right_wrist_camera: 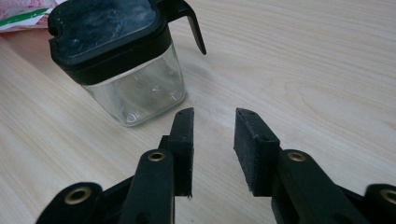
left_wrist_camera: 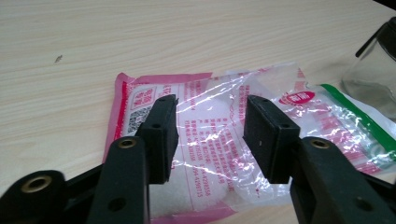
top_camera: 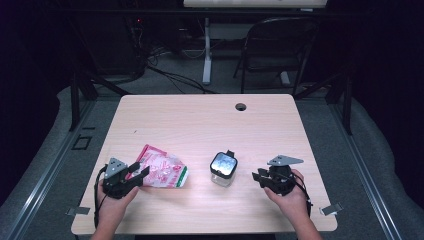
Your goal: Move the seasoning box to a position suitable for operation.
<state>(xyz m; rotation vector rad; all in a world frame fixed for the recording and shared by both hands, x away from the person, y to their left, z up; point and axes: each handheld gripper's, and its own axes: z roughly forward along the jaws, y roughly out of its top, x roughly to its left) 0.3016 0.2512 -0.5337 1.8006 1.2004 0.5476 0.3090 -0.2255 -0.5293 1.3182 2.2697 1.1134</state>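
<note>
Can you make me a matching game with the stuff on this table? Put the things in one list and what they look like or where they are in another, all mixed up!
Things:
1. plastic bag
2. glass jar
3. table hole
4. left gripper

Descriptions:
A. see-through, with a black lid
B. round, near the table's far edge
C. jaws open, over the bag
D. pink and green edges, lying flat

Pairs: 1-D, 2-A, 3-B, 4-C

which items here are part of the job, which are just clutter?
In use: plastic bag under the left tool; lidded glass jar ahead of the right tool. Both tools open.
Lying about: folding chair, floor cables.
</note>
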